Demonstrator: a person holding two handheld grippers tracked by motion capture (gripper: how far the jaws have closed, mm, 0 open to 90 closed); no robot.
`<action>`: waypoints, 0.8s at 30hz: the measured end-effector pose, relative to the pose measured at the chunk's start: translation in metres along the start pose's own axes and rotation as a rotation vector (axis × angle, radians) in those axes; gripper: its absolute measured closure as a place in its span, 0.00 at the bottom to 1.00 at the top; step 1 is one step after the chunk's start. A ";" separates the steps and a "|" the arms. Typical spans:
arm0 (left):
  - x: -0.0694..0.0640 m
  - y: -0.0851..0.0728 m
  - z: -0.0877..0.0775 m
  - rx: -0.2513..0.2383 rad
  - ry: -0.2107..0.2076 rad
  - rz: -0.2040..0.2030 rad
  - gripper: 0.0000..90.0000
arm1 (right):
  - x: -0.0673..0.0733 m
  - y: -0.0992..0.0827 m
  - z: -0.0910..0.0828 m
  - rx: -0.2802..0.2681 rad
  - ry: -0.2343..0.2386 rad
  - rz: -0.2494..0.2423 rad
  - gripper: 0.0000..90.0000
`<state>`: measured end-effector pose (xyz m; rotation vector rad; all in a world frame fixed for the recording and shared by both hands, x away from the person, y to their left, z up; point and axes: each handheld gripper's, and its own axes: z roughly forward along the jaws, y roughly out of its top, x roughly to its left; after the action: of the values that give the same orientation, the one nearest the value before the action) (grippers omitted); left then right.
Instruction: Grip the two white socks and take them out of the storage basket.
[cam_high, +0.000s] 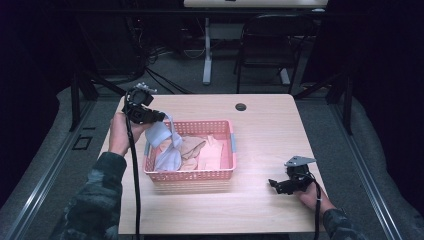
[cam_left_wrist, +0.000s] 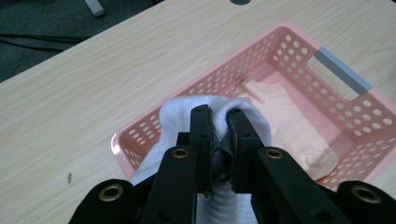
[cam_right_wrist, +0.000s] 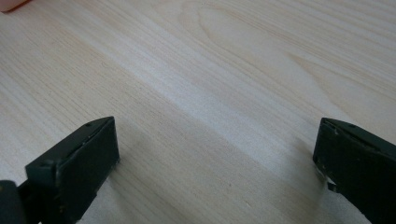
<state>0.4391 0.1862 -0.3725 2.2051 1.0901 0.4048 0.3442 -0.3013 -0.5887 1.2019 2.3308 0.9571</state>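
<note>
the pale blue-white soft cloth (cam_high: 165, 145) is gripped by only a small fold at its top, so it is judged that it can slip out of the jaws if it is pulled quickly or if its hanging end is caught on the rim of the pink perforated plastic basket (cam_high: 190, 174). if the end is caught, the light basket can be dragged or tipped on the light wooden table (cam_high: 260, 145). the peach-coloured cloths (cam_high: 207, 152) lying inside the basket can also be dragged out together with it, because they are touched by the lower part of the pale cloth.

the left gripper (cam_left_wrist: 219, 123) is closed tightly on the pale cloth, with the fold pressed between its two black jaws, and it is held above the left end of the basket. the cloth hangs down from it into the basket. the right gripper (cam_high: 274, 184) is held wide apart, nothing is held between its jaws, and it is rested low over the bare table, well apart from the basket.
</note>
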 end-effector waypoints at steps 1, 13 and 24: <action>0.000 0.001 -0.003 -0.005 0.002 -0.002 0.92 | 0.000 0.000 0.000 0.000 -0.001 0.000 0.00; 0.012 0.005 -0.041 -0.042 0.049 0.000 0.91 | 0.000 0.000 0.000 -0.001 0.002 0.001 0.00; 0.031 -0.005 -0.067 -0.053 0.092 -0.028 0.91 | 0.000 0.000 0.000 0.001 0.004 -0.001 0.00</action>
<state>0.4204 0.2400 -0.3256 2.1403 1.1448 0.5217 0.3444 -0.3014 -0.5887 1.1993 2.3353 0.9597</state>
